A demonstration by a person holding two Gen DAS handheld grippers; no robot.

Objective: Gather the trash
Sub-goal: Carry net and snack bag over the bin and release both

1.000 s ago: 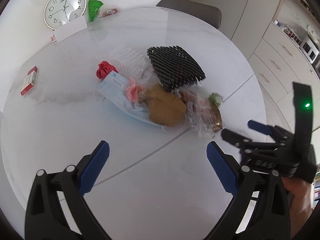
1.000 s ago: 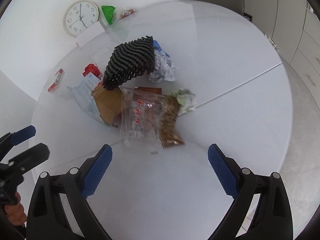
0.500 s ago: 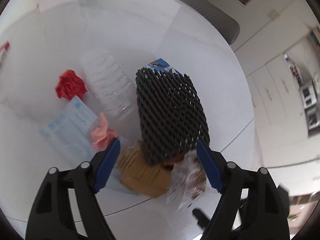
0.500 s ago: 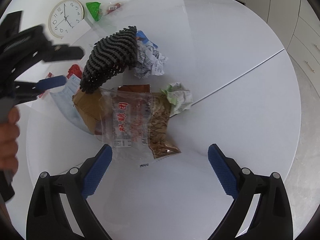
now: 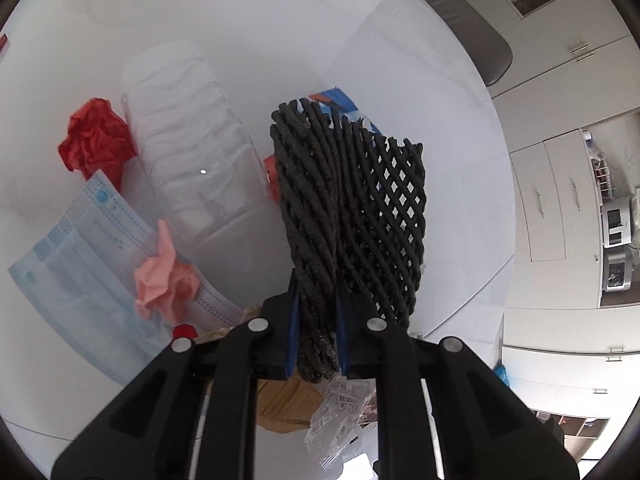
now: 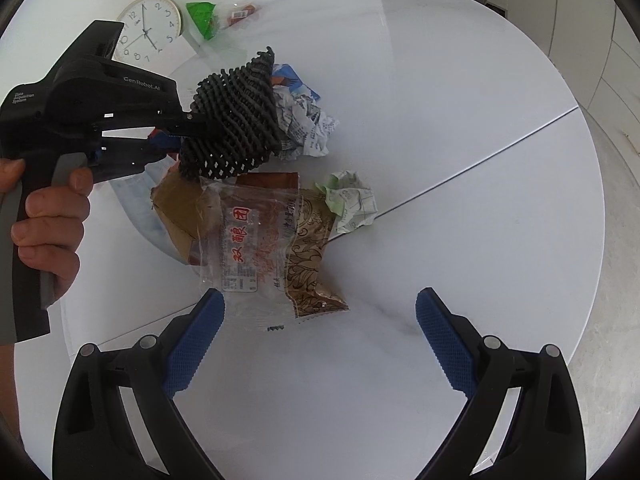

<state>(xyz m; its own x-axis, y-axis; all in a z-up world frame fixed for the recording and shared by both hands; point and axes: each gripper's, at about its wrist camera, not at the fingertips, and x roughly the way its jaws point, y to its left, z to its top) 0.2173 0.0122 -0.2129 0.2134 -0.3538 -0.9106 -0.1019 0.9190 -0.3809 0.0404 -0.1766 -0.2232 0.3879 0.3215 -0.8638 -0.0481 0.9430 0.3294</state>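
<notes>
One piece of trash is now in your grip: the black foam net [image 5: 352, 216] is bunched between the blue pads [image 5: 293, 332] of your left gripper [image 5: 316, 336], which a second ago stood spread and well short of the pile and has since come down over it and clamped tight on the net's near edge. The rest of the net fans out ahead of the fingers, above the round white table [image 5: 420, 80]. Just to the gripper's left lie a pink paper wad [image 5: 164, 276], a blue face mask [image 5: 80, 264], a clear ribbed tray [image 5: 188, 136] and a red paper wad [image 5: 96, 140]; a brown paper bag [image 5: 284, 400] sits beneath it. Your right gripper [image 6: 316, 340] hangs wide apart and empty, with the clear snack wrapper [image 6: 248, 236] just ahead of its left finger. So the first pick looks secured; I'd judge the lift comes next.
</notes>
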